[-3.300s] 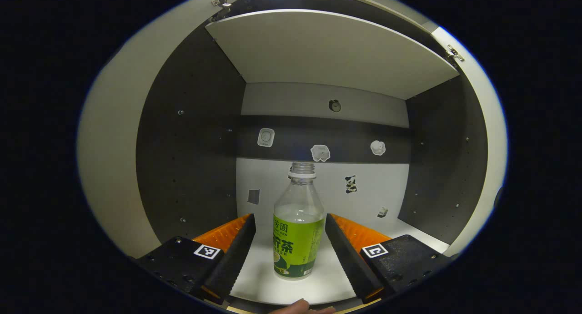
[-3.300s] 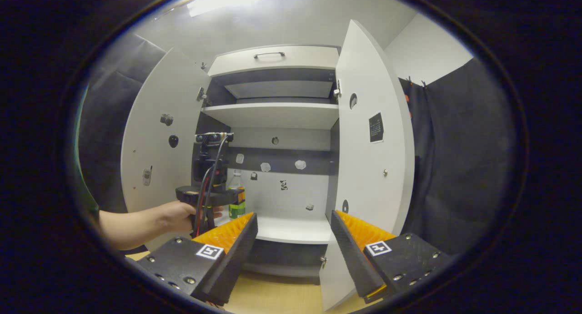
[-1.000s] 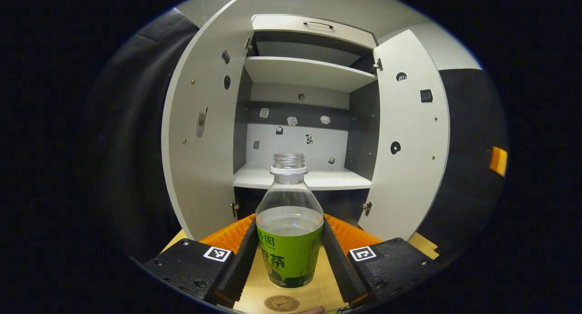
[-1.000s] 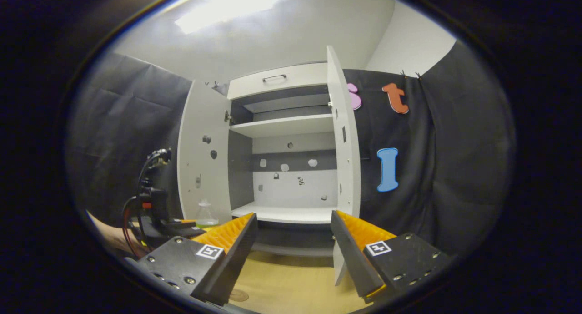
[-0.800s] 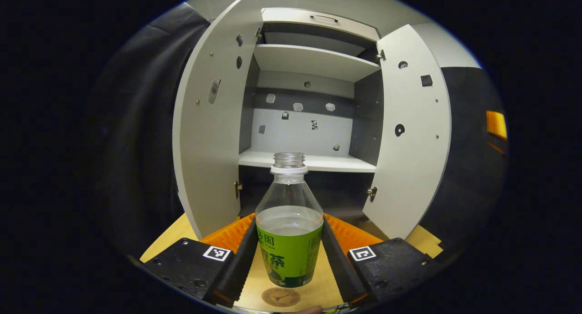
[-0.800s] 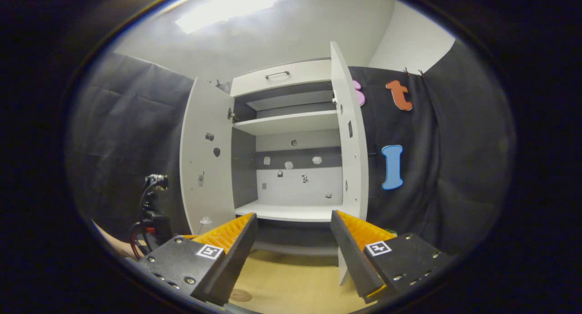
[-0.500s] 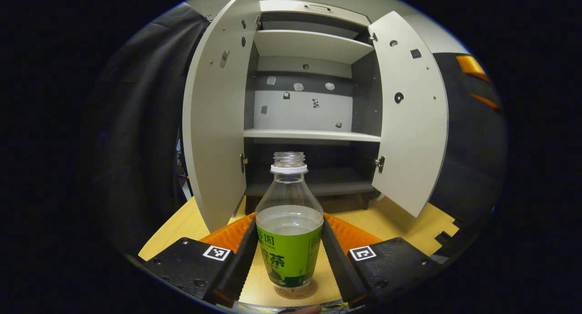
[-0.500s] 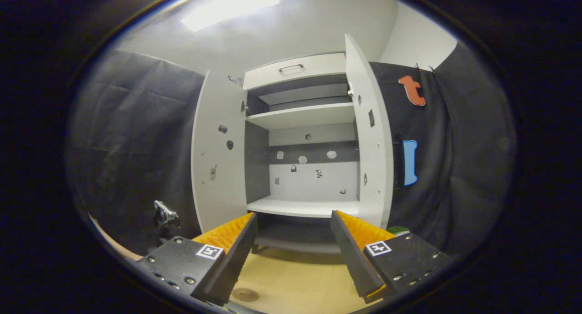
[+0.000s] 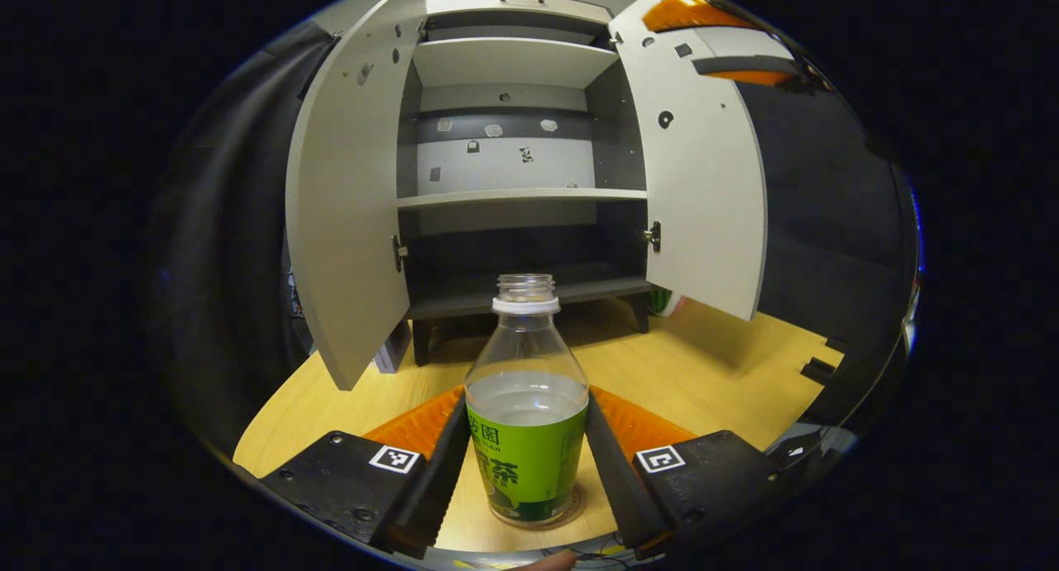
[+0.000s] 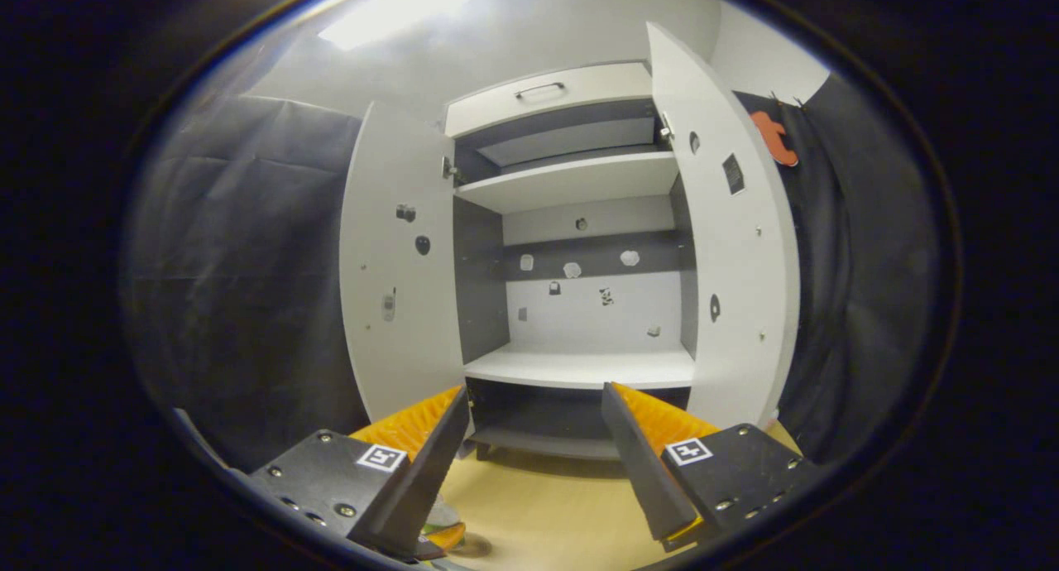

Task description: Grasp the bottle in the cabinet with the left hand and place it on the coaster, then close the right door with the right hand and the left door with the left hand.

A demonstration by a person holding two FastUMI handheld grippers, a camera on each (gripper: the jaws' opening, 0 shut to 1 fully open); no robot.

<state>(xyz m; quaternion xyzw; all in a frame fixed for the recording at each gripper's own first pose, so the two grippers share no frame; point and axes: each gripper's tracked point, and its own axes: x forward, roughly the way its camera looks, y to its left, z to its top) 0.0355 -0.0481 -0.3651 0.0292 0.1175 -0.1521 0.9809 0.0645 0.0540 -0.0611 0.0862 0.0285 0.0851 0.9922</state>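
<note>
Left gripper view: the bottle (image 9: pixel 527 426) is clamped upright between both fingers of the left gripper (image 9: pixel 527 463), its base seen on the coaster (image 9: pixel 569 505) on the table (image 9: pixel 703 372), in front of the cabinet (image 9: pixel 513 199). Left door (image 9: pixel 347 207) and right door (image 9: pixel 703 182) are seen open.

Right gripper view: the right gripper (image 10: pixel 534 447) is held wide apart with nothing between its fingers, facing the cabinet (image 10: pixel 579 364).

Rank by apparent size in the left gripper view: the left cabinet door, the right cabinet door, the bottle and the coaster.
1. White left cabinet door; white right cabinet door looks alike.
2. Clear green-labelled bottle, enlarged by nearness.
3. Round brown coaster, mostly hidden.
</note>
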